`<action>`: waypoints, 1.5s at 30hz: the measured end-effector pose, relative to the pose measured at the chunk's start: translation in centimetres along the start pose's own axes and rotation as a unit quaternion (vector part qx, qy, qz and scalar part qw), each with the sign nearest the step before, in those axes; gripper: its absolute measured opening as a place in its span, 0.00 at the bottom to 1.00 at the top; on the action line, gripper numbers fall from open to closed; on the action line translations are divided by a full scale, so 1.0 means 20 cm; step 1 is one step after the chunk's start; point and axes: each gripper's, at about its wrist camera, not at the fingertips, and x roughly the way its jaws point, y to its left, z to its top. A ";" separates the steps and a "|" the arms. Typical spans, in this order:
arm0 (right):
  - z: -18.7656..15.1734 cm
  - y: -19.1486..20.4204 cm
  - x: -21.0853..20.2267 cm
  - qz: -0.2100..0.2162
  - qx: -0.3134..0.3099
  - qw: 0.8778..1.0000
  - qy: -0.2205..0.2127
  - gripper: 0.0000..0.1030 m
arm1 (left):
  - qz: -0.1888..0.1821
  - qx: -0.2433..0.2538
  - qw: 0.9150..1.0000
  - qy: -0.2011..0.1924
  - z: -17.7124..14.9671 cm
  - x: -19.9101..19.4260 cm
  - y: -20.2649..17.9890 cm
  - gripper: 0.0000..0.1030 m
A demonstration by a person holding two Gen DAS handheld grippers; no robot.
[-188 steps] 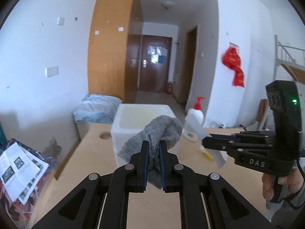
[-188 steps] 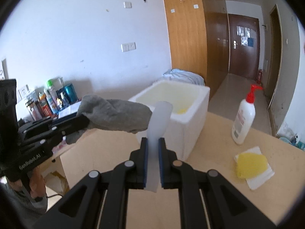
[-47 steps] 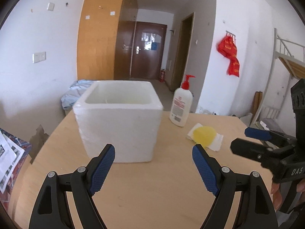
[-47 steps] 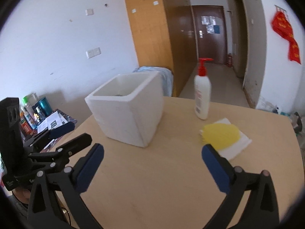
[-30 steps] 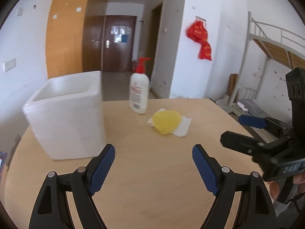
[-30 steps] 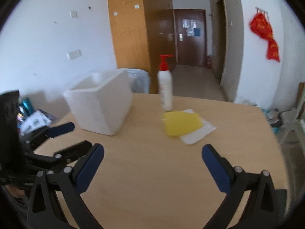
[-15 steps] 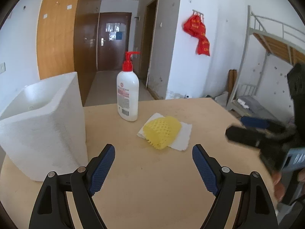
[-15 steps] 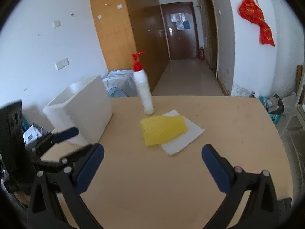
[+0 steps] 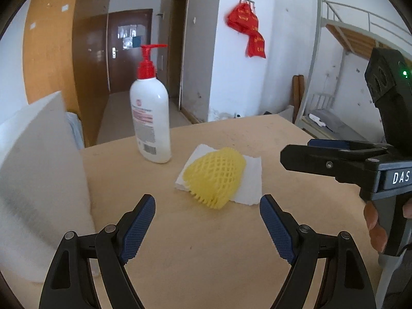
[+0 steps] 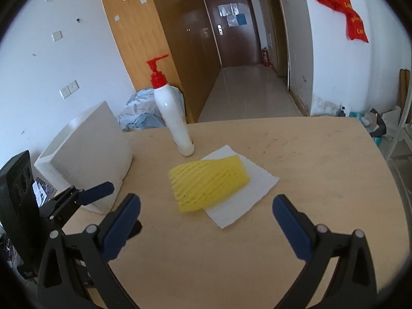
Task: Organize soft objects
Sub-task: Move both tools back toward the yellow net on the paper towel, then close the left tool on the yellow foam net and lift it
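Observation:
A yellow foam net sleeve point(image 9: 215, 177) point(image 10: 207, 181) lies on a white paper towel point(image 9: 248, 180) point(image 10: 239, 200) in the middle of the wooden table. A white foam box point(image 9: 36, 180) point(image 10: 87, 159) stands to its left. My left gripper point(image 9: 207, 221) is open and empty, just short of the sleeve. My right gripper point(image 10: 206, 221) is open and empty, also facing the sleeve from a little further back. The right gripper also shows in the left wrist view point(image 9: 334, 159), to the right of the sleeve. The left gripper shows in the right wrist view point(image 10: 85, 198), beside the box.
A white pump bottle with a red top point(image 9: 150, 118) point(image 10: 172, 118) stands upright just behind the paper towel, between it and the box. The table point(image 9: 206, 252) ends at its far edge behind the bottle. A bunk bed frame point(image 9: 347, 51) stands at the right.
Earlier my left gripper held a grey cloth and my right a white foam piece; both are open now. Both have swung from the box toward the yellow sleeve and come closer.

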 end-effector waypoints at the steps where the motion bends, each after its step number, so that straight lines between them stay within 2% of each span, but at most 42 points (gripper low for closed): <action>1: 0.00 -0.01 0.00 0.003 0.004 1.000 -0.001 1.00 | -0.004 0.001 1.000 0.002 0.01 0.03 0.00 0.81; 7: -0.01 -0.06 0.04 0.004 0.014 1.000 0.005 1.00 | -0.030 -0.010 0.999 0.016 0.07 0.20 0.00 0.81; 12: -0.02 -0.08 0.03 -0.005 0.017 1.000 0.008 1.00 | -0.008 0.001 1.000 0.030 0.09 0.33 -0.03 0.81; 16: -0.03 -0.09 0.02 -0.004 0.014 1.000 0.009 1.00 | -0.014 0.011 0.999 0.038 0.11 0.41 -0.05 0.81; 20: -0.03 -0.09 0.03 0.000 0.020 1.000 0.007 1.00 | -0.027 0.008 0.998 0.059 0.11 0.49 -0.05 0.70; 22: -0.03 -0.09 0.03 0.001 0.021 1.000 0.007 1.00 | -0.030 0.008 0.997 0.075 0.10 0.53 -0.04 0.59; 24: -0.03 -0.09 0.03 0.004 0.022 1.000 0.008 1.00 | -0.029 -0.002 0.996 0.087 0.09 0.56 -0.02 0.43; 27: -0.04 -0.12 0.04 0.003 0.030 1.000 0.010 1.00 | -0.028 -0.012 0.996 0.086 0.09 0.55 0.01 0.25; 28: -0.04 -0.12 0.05 0.002 0.034 0.999 0.010 1.00 | -0.029 -0.012 0.996 0.086 0.09 0.55 0.01 0.22; 29: -0.04 -0.13 0.05 0.003 0.036 0.999 0.010 1.00 | -0.030 -0.010 0.996 0.086 0.09 0.55 0.01 0.13; 30: -0.04 -0.13 0.05 0.005 0.036 0.999 0.009 1.00 | -0.027 -0.008 0.996 0.087 0.09 0.55 0.01 0.08; 33: -0.04 -0.13 0.04 0.007 0.036 0.999 0.007 1.00 | -0.016 -0.007 0.996 0.084 0.08 0.53 0.01 0.07; 37: -0.04 -0.11 0.05 0.011 0.030 0.999 0.010 1.00 | -0.012 -0.001 0.999 0.050 0.08 0.39 0.02 0.06; 40: -0.05 -0.09 0.05 0.017 0.023 1.000 0.009 1.00 | -0.020 -0.018 0.999 0.042 0.08 0.30 0.05 0.06; 45: -0.06 -0.03 0.08 0.019 -0.001 1.000 0.015 1.00 | -0.008 -0.011 0.999 0.034 0.03 0.21 0.06 0.06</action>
